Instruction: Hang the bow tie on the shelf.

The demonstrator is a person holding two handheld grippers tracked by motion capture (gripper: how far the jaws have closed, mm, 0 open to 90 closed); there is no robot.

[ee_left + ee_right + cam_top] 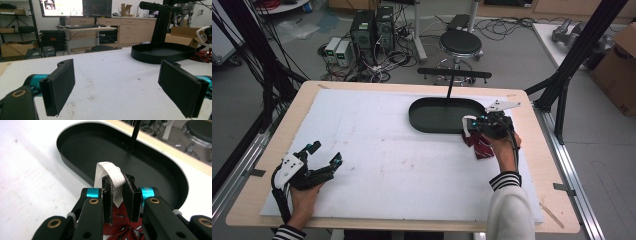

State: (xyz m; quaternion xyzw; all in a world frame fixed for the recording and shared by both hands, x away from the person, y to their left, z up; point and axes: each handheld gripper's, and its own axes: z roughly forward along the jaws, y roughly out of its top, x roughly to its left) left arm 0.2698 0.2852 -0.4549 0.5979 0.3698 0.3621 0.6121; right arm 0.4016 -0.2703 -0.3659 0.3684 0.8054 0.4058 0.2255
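In the high view, the right gripper (473, 125) sits at about two o'clock on the white table cover (377, 150), just at the near rim of the black oval tray (432, 117). It holds a white strap (467, 126) from which a red patterned cloth item (478, 145) trails back toward the person's hand, touching the cover. Holding it by the strap probably lets the bundle hang free so it can be carried over the tray rim or up to the hanger bar (454, 73), which rises on a thin post from the tray at twelve o'clock. The left gripper (323, 155) rests at about eight o'clock, well apart from the tray, jaws spread wide and holding nothing; it seems parked out of the way.

In the left gripper view, the two black pads (58, 86) stand far apart over bare table cover. The tray (160, 53) lies off at about one o'clock, with the red cloth (203, 55) just beside its right end.

In the right gripper view, the jaws are nearly closed and pinch the white strap (113, 178), which loops up above the pads. The red cloth (122, 222) hangs below between the gripper's arms. The tray (105, 147) lies directly ahead at twelve o'clock, its post (134, 133) rising from the floor, so the grip looks aimed at lifting the item forward.
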